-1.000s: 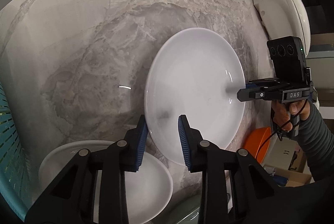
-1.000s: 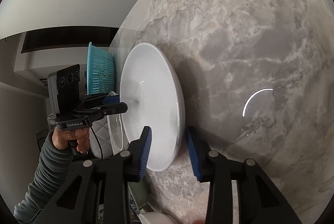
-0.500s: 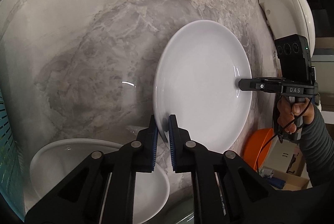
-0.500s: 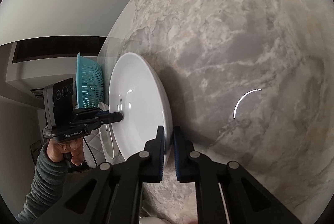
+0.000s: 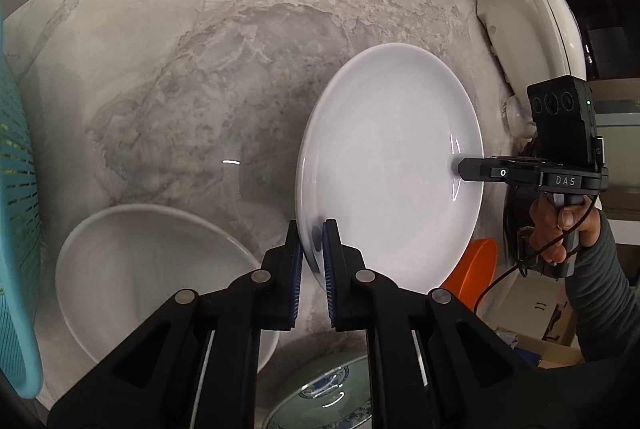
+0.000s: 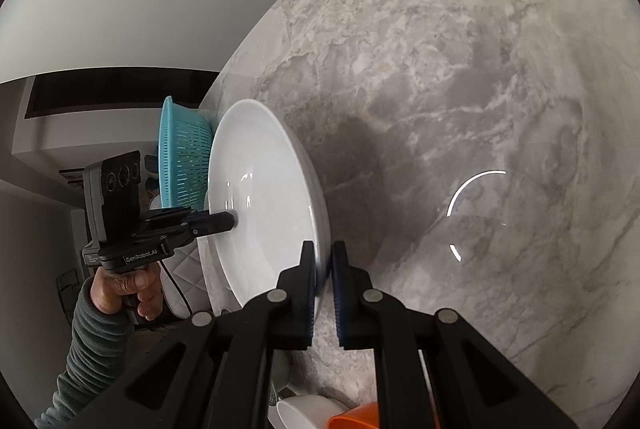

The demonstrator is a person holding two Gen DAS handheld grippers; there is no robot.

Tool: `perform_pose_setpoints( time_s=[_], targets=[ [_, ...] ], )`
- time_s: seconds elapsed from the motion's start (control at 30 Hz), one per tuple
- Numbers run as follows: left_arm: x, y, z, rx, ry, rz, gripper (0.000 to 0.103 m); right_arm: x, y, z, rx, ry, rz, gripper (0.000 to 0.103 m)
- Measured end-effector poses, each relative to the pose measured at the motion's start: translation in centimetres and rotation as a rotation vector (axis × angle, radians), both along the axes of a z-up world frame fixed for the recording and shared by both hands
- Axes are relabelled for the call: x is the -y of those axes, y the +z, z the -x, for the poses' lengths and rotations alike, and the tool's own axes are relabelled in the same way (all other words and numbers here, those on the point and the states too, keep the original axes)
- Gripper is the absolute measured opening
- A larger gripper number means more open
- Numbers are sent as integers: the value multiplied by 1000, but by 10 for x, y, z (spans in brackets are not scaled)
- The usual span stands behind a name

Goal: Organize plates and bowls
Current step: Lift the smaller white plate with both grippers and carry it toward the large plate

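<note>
A large white plate (image 5: 392, 165) is held above the marble table (image 5: 180, 77), tilted, by both grippers on opposite rims. My left gripper (image 5: 312, 253) is shut on its near rim in the left wrist view. My right gripper (image 6: 323, 269) is shut on the other rim of the plate (image 6: 264, 205) in the right wrist view. Each gripper shows in the other's view, the right gripper (image 5: 460, 167) at the plate's far edge and the left gripper (image 6: 232, 221) likewise. A white bowl (image 5: 152, 277) sits on the table below left of the plate.
A teal colander (image 5: 16, 213) stands at the left edge and shows behind the plate (image 6: 180, 157). A blue-patterned bowl (image 5: 320, 397) lies at the bottom. An orange bowl (image 5: 472, 265) sits lower right. A white appliance (image 5: 532, 29) stands at the table's right end.
Both grippers closed from open onto the plate's opposite rims. The plate then rose off the table and shifted right, away from the white bowl.
</note>
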State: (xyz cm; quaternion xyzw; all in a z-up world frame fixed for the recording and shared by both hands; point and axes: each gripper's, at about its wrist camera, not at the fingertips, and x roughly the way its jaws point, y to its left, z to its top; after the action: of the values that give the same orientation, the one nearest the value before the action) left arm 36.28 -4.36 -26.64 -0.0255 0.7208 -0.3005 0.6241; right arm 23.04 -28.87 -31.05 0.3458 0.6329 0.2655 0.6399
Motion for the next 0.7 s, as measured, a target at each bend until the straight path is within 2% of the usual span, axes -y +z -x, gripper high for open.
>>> perform_pose_setpoints(
  time_s=[0.17,0.47,0.7],
  targets=[
    [-11,29,31,18,20,10,8,-9,23,18,19,22,3,10],
    [-56,70,120,43,70,25,8,-43,57,72,48,80,-6,10],
    [-96,84,197,46,125,35,8,-65,71,114,47,142,-9,10]
  ],
)
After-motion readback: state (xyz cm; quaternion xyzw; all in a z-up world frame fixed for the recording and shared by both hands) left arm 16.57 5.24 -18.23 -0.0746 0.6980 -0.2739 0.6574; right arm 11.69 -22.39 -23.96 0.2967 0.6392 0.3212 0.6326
